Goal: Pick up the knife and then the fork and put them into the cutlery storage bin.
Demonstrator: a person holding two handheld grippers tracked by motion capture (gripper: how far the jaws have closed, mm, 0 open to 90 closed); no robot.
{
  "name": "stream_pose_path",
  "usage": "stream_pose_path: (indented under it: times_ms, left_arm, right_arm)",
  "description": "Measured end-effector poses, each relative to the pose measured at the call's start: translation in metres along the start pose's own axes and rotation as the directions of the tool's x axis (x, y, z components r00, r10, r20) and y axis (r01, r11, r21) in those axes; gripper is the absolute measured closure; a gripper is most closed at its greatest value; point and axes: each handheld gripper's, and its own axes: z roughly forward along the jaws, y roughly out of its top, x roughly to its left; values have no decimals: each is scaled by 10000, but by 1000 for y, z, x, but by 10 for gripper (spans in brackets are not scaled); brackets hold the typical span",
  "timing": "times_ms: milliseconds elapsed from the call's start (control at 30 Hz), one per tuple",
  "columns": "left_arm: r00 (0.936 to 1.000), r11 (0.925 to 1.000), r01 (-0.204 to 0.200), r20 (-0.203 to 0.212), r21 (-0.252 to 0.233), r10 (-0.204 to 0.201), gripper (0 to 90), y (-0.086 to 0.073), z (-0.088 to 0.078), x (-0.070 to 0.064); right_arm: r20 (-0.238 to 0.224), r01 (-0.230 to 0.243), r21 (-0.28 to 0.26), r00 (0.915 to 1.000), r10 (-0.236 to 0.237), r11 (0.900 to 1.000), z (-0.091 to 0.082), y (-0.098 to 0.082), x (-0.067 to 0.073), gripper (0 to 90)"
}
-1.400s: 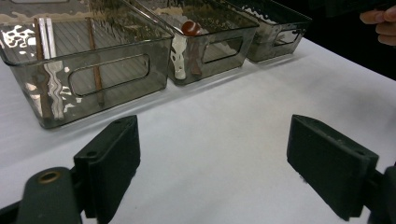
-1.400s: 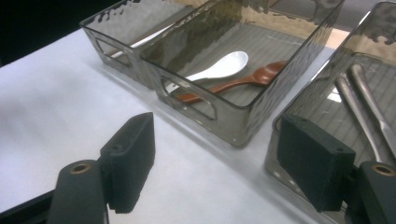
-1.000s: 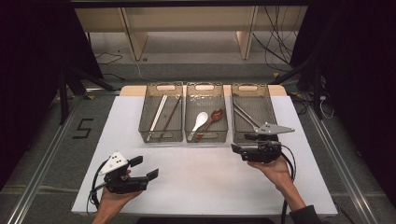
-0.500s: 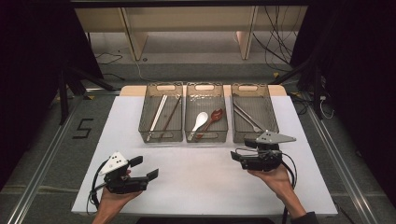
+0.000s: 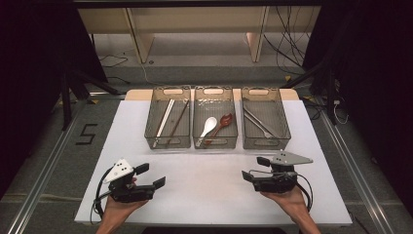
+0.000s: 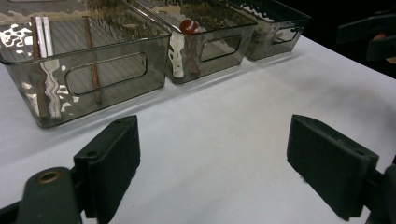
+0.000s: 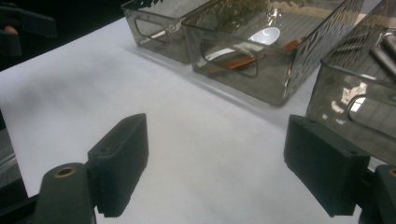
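Right gripper (image 5: 249, 176), jaws wide and having just opened with nothing between them, sits nearest the right-hand bin (image 5: 265, 124), whose metal utensils (image 5: 258, 123) lie lengthwise just ahead.

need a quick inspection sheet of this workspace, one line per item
surface: white table top, bare in front of the bins
job's things: three clear bins in a row; left bin holds chopsticks, middle bin a white spoon and a brown spoon, right bin metal utensils
clutter: nothing seen
grippers: left tool open, empty; right tool has just been opening, nothing between its jaws
cables: one trails from each tool; more on the floor behind
surroundings: wooden frame legs behind, a 5 marked on the floor
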Motion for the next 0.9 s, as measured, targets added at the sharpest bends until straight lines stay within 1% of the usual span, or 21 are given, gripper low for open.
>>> stream_pose_path:
  times_ms: [67,167,367,533,600,667,900]
  left_arm:
    - [10000,10000,-1,8,10,1,171,0,0,0]
    - [10000,10000,-14,25,21,14,171,0,0,0]
    - [10000,10000,24,27,-17,-24,171,-1,-1,0]
    - [10000,10000,26,68,-1,-26,171,0,-1,0]
    - [10000,10000,22,69,4,-22,170,0,-1,0]
    - [10000,10000,28,73,5,-28,170,0,-1,0]
    - [10000,10000,8,65,0,-8,169,0,0,0]
  right_arm:
    - [-13,-72,-31,10000,72,10000,-1,-2,2,217]
    - [11,-39,-177,10000,39,9998,-4,-5,4,212]
    - [29,-206,-355,9998,207,9992,-8,-12,6,204]
    - [50,-275,-435,9996,277,9987,-12,-18,8,203]
    - [132,-175,-417,9997,180,9990,-14,-20,9,201]
    - [104,-257,-428,9996,262,9988,-14,-21,9,200]
    - [144,-243,-488,9996,251,9985,-15,-22,8,199]
